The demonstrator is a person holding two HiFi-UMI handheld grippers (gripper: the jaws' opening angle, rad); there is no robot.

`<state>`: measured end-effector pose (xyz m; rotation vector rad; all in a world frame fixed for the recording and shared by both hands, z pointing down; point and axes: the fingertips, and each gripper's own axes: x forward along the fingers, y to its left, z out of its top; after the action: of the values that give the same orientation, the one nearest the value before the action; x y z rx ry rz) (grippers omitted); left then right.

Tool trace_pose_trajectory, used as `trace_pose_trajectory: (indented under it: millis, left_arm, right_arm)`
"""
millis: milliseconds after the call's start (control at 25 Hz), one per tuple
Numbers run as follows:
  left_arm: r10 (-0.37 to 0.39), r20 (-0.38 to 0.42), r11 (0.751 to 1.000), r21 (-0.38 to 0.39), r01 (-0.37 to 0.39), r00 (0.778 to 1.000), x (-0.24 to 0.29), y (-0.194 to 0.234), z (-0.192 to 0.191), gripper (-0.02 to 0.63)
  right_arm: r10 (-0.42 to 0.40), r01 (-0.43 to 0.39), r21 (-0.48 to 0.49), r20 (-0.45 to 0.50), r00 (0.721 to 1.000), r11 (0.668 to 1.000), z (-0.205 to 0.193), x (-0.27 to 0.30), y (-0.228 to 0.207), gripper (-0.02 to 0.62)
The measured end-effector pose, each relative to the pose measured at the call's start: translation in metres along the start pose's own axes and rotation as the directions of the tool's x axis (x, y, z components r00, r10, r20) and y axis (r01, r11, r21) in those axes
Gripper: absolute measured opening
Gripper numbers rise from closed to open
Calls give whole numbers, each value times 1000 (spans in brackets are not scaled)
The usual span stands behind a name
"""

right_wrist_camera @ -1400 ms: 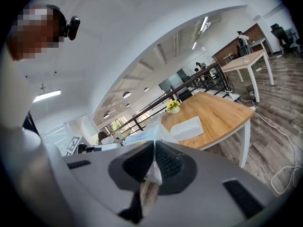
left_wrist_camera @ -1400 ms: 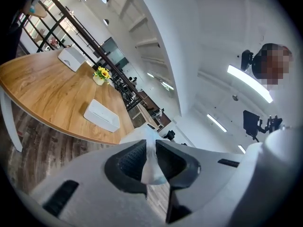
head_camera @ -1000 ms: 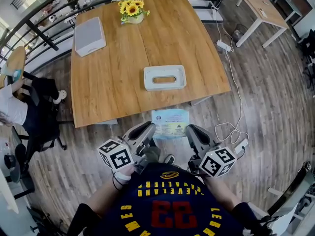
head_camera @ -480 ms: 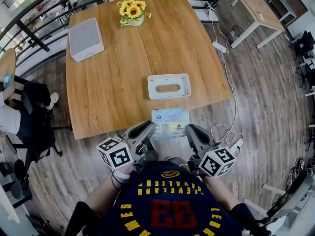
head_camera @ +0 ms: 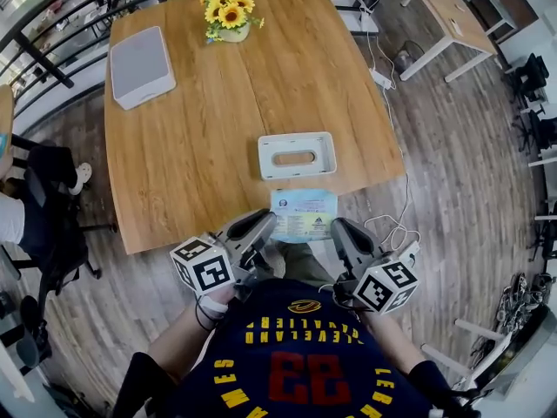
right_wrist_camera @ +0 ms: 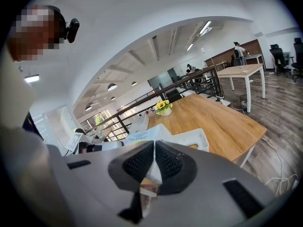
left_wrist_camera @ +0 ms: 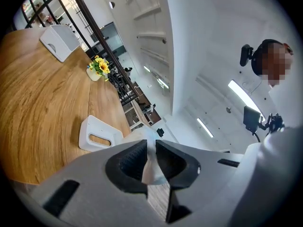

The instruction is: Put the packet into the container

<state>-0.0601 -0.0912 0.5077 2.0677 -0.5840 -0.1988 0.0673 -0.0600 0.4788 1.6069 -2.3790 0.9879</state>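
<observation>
Pale-blue flat packet (head_camera: 303, 215) between left tongs (head_camera: 268, 225), right tongs (head_camera: 336, 230)

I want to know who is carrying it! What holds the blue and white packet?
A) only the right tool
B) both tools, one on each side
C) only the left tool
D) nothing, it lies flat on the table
B: the left tool and the right tool each pinch one side edge of the packet, with their jaws closed on it.

Wooden table (head_camera: 191, 146): container (head_camera: 296, 172), flowers (head_camera: 224, 14), box (head_camera: 142, 55)
</observation>
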Motion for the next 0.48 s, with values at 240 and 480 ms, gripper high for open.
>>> trace_pose_trajectory:
  millis: [240,480]
  left_arm:
    - [18,38,1000,-4,-17,999,12,9,18,49]
    - [78,78,997,3,-79,994,29,19,42,49]
  right_arm:
    - [24,-24,-16,-3,1000,1000,16,20,-7,20]
    - [98,-98,0,-15,995,995,37,50,-24,20]
